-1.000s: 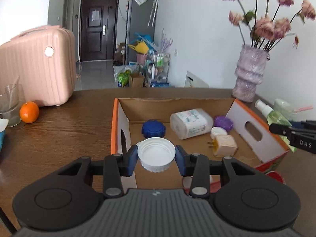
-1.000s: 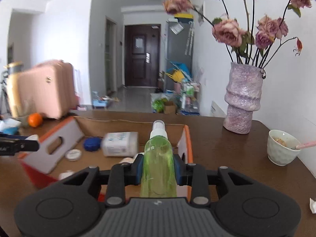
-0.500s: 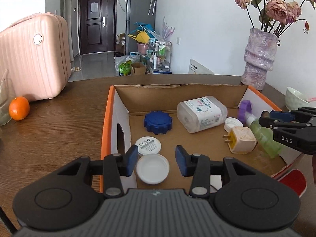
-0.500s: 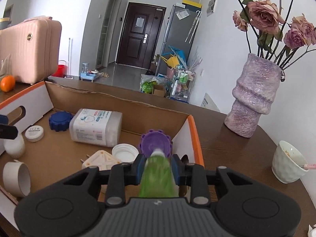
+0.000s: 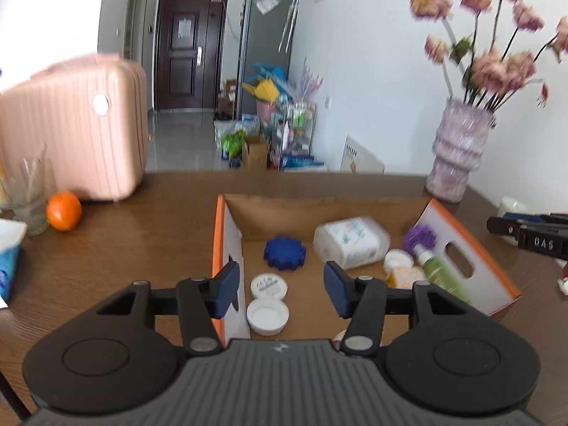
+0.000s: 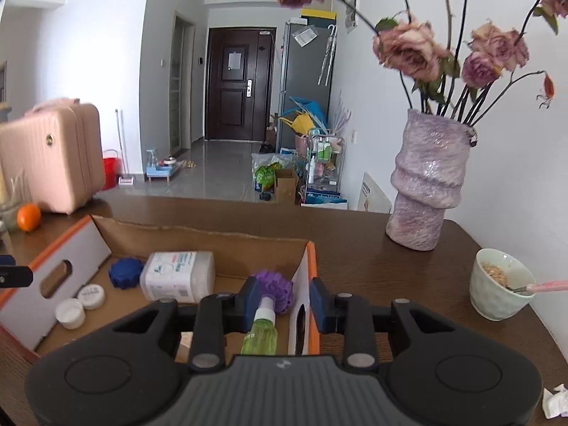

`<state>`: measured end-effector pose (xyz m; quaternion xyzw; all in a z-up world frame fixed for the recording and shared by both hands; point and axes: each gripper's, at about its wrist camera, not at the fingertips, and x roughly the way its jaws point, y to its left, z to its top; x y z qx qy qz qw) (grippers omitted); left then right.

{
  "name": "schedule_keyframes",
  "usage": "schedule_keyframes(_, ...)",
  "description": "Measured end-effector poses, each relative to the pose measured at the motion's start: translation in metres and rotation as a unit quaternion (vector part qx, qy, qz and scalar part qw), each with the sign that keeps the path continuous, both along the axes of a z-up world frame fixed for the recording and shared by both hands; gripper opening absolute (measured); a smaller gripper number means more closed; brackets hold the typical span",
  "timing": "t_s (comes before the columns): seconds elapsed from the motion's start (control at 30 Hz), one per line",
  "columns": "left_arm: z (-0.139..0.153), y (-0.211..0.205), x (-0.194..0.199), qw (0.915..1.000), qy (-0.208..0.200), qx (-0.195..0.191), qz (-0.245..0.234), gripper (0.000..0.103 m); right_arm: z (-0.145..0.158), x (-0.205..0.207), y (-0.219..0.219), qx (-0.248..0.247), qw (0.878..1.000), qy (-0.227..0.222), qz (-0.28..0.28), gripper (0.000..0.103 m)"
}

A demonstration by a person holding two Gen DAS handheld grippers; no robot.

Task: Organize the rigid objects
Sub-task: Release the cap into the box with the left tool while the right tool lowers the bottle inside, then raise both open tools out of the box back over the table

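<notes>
An open cardboard box (image 5: 333, 206) with orange edges sits on the wooden table. Inside lie a white lid (image 5: 268, 316), a labelled white cap (image 5: 268, 285), a blue gear-shaped lid (image 5: 284, 252), a white container (image 5: 349, 243), a purple lid (image 5: 419, 238) and a green spray bottle (image 5: 438, 277). My left gripper (image 5: 282, 293) is open and empty above the white lid. My right gripper (image 6: 284, 303) is open above the box's right wall (image 6: 301, 284), with the green bottle (image 6: 261, 333) lying in the box below it. The right gripper also shows in the left wrist view (image 5: 529, 234).
A pink suitcase (image 5: 71, 127), a glass (image 5: 28, 198) and an orange (image 5: 64, 210) stand at the left. A purple vase of flowers (image 6: 426, 184) and a bowl with a spoon (image 6: 500, 287) stand at the right. A crumpled tissue (image 6: 555, 399) lies near the right edge.
My left gripper let go of the white lid into the box and pulled back up. My right gripper lowered the green bottle into the box, opened and withdrew.
</notes>
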<state>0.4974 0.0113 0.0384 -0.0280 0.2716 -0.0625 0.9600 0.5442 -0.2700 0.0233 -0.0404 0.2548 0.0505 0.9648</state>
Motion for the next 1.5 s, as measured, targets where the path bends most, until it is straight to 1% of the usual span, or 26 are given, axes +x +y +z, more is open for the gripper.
schedule_keyframes(0.07,0.016,-0.001,-0.017,0.9998,-0.017,0.0,0.0,0.059,0.013,-0.015,0.001,-0.002,1.0,-0.009,0.005,0.033)
schedule_keyframes(0.1,0.023,-0.002,-0.026,0.9997,-0.026,0.0,0.0,0.059,0.019,-0.024,0.002,-0.004,1.0,-0.014,0.009,0.04)
schedule_keyframes(0.13,0.029,-0.002,-0.036,0.9994,-0.035,0.0,0.0,0.059,0.025,-0.033,0.004,-0.006,1.0,-0.02,0.014,0.049)
schedule_keyframes(0.2,0.039,-0.004,-0.056,0.9987,-0.05,0.001,-0.002,0.061,0.033,-0.051,0.008,-0.016,0.999,-0.031,0.022,0.056)
schedule_keyframes(0.27,0.045,-0.006,-0.076,0.9979,-0.064,0.005,-0.001,0.064,0.037,-0.068,0.013,-0.029,0.998,-0.039,0.031,0.056)
schedule_keyframes(0.37,0.05,-0.009,-0.101,0.9966,-0.081,0.015,-0.004,0.069,0.04,-0.092,0.015,-0.032,0.998,-0.047,0.04,0.059)
schedule_keyframes(0.43,0.052,-0.01,-0.12,0.9956,-0.093,0.014,-0.004,0.071,0.04,-0.111,0.015,-0.025,0.997,-0.06,0.048,0.066)
schedule_keyframes(0.5,0.051,-0.013,-0.139,0.9933,-0.114,0.02,0.001,0.078,0.039,-0.13,0.015,-0.02,0.995,-0.078,0.054,0.067)
schedule_keyframes(0.57,0.047,-0.013,-0.162,0.9879,-0.154,0.017,0.008,0.098,0.036,-0.151,0.013,-0.012,0.993,-0.104,0.059,0.07)
schedule_keyframes(0.63,0.039,-0.016,-0.18,0.9842,-0.175,0.024,0.011,0.1,0.03,-0.175,0.011,-0.002,0.988,-0.137,0.07,0.08)
schedule_keyframes(0.7,0.032,-0.02,-0.196,0.9836,-0.177,0.036,0.007,0.1,0.025,-0.195,0.01,0.001,0.984,-0.155,0.082,0.086)
schedule_keyframes(0.73,0.029,-0.021,-0.204,0.983,-0.179,0.039,0.007,0.101,0.023,-0.204,0.009,0.003,0.983,-0.163,0.082,0.086)
schedule_keyframes(0.77,0.027,-0.022,-0.212,0.9826,-0.181,0.039,0.009,0.102,0.021,-0.213,0.008,0.004,0.982,-0.169,0.082,0.087)
schedule_keyframes(0.83,0.022,-0.021,-0.229,0.9824,-0.183,0.031,0.02,0.103,0.02,-0.232,0.006,0.01,0.981,-0.178,0.077,0.094)
schedule_keyframes(0.9,0.018,-0.019,-0.246,0.9827,-0.182,0.022,0.028,0.103,0.019,-0.252,0.003,0.024,0.979,-0.187,0.073,0.096)
schedule_keyframes(0.97,0.014,-0.018,-0.262,0.9827,-0.181,0.023,0.033,0.103,0.018,-0.274,0.001,0.033,0.978,-0.194,0.07,0.097)
schedule_keyframes(1.0,0.012,-0.018,-0.271,0.9825,-0.18,0.029,0.037,0.103,0.016,-0.284,0.001,0.031,0.978,-0.195,0.074,0.099)
schedule_keyframes(1.03,0.01,-0.019,-0.28,0.9816,-0.183,0.034,0.041,0.103,0.014,-0.295,0.002,0.025,0.978,-0.193,0.077,0.101)
schedule_keyframes(1.1,0.006,-0.018,-0.3,0.9814,-0.184,0.032,0.045,0.103,0.007,-0.316,0.0,0.014,0.978,-0.193,0.082,0.101)
schedule_keyframes(1.2,-0.001,-0.018,-0.325,0.9837,-0.174,0.02,0.042,0.103,-0.004,-0.349,-0.005,0.031,0.979,-0.187,0.08,0.103)
schedule_keyframes(1.3,-0.012,-0.021,-0.339,0.9865,-0.156,0.03,0.04,0.103,-0.018,-0.375,-0.009,0.042,0.982,-0.169,0.078,0.103)
schedule_keyframes(1.37,-0.023,-0.023,-0.346,0.9881,-0.143,0.036,0.045,0.103,-0.028,-0.386,-0.008,0.03,0.985,-0.147,0.084,0.103)
schedule_keyframes(1.43,-0.032,-0.023,-0.349,0.9908,-0.125,0.032,0.043,0.103,-0.037,-0.392,-0.005,0.004,0.988,-0.129,0.088,0.103)
schedule_keyframes(1.5,-0.038,-0.024,-0.351,0.9932,-0.107,0.026,0.037,0.103,-0.042,-0.396,-0.001,-0.012,0.989,-0.121,0.082,0.103)
